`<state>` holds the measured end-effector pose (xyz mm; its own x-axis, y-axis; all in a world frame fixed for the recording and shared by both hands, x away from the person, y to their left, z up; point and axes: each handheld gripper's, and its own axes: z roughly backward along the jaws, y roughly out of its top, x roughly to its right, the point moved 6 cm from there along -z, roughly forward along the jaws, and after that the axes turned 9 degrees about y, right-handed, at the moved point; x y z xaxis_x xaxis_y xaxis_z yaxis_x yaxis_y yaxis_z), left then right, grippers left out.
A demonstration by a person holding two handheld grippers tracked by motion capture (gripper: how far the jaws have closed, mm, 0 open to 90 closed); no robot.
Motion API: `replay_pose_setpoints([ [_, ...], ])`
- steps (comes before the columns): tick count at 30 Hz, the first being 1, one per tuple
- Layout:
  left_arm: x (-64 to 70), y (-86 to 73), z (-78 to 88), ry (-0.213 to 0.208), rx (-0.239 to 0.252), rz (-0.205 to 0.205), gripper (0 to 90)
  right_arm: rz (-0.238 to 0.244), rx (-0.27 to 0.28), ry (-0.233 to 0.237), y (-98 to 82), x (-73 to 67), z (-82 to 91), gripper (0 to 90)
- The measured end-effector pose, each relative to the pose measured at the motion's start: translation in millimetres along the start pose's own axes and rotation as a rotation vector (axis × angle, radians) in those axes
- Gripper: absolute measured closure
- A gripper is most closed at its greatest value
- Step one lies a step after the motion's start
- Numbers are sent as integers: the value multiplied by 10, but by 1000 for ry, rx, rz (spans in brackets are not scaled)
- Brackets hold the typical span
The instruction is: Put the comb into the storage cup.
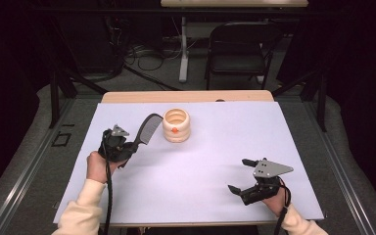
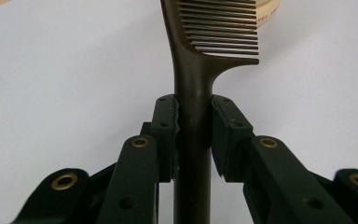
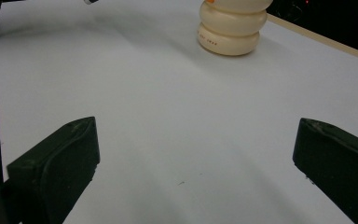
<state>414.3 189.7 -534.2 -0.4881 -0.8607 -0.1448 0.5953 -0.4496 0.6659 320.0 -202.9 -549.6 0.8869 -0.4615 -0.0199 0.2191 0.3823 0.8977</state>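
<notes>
Comb pinched at the left, cup waiting mid-table

Table [image 1: 127, 96] first: a pale wooden top, nearly all of it covered by a big white sheet [image 1: 215, 161] that runs from the far edge almost to the person's side. Beyond it the room is dark, with a folding chair [image 1: 237, 46] and some cables on the floor behind.

On the sheet, a little left of centre and toward the far side, stands a cream ribbed cup [image 1: 176, 125], upright, made of stacked rounded rings with a small orange mark on its near face. From the right gripper view the same cup [image 3: 232, 28] sits well ahead on bare white.

Left of the cup, the left gripper [image 1: 127, 146] is held up in the person's left hand [image 1: 98, 166], a cream sleeve [image 1: 81, 210] behind it. Its jaws are pressed onto the handle of a dark comb [image 1: 146, 129], which slants up and toward the cup; the toothed end reaches just beside the cup's rim, and from above I cannot tell whether it touches. In the left gripper view the comb [image 2: 193, 93] runs straight up between the two pads, its handle squeezed on both sides, the teeth fanning off to the right with the edge of the cup behind them.

Over at the near right, well apart from both comb and cup, the right gripper [image 1: 239, 175] rests low over the sheet in the person's right hand [image 1: 274, 200]. Its jaws are spread wide with nothing between them but white sheet.
</notes>
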Motion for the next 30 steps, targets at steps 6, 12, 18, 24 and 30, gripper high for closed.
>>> replay_pose_setpoints([
  [6, 13, 24, 3, 3, 38, 4, 728, -2, 1, -3, -2, 2, 4, 3],
  [12, 20, 46, -20, 9, 69, 7, 728, 1, 3, -3, -1, 2, 13, 2],
  [18, 19, 72, -12, 16, 111, 20, 728, -5, -1, -4, -1, -4, 4, 2],
  [24, 17, 105, -20, 16, 152, 39, 728, -3, 3, -4, -2, 3, 6, 1],
  [30, 35, 147, -26, 18, 194, 50, 728, -2, 0, -2, -4, 1, 4, 1],
])
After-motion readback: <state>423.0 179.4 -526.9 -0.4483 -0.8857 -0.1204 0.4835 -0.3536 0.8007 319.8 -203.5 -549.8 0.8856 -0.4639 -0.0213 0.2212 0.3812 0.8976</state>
